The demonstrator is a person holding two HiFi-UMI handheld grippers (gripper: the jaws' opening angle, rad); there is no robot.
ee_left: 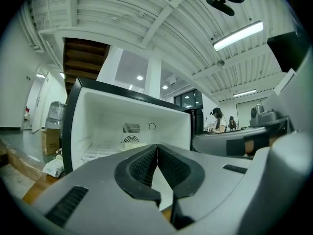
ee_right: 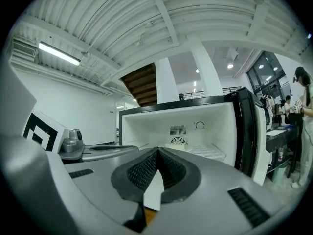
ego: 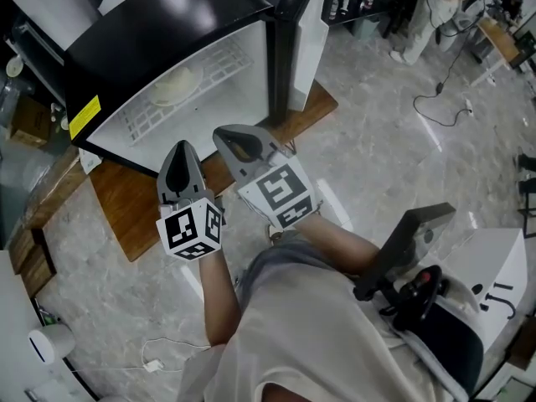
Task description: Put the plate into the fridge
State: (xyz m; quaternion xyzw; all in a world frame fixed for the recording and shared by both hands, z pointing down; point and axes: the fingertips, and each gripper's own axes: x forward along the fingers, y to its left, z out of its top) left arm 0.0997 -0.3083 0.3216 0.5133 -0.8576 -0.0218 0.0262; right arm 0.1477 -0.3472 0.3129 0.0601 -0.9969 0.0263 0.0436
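Left gripper (ego: 177, 154) and right gripper (ego: 228, 137): jaws pressed together, nothing between them (side by side, facing the open fridge (ego: 167, 23)). Plate (ego: 174, 86) lying on the wire shelf (ego: 219, 65) inside, apart from both.

The fridge (ego: 159, 36) has a glossy black shell and a smooth white plastic lining. Under the fridge lies a matt wooden board (ego: 126, 208) on a polished, stone-look floor (ego: 394, 157).

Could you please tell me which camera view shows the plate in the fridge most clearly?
The head view: it looks down on the plate lying on the wire shelf. Both gripper views face it edge-on, so only a thin pale sliver shows just above the jaws.
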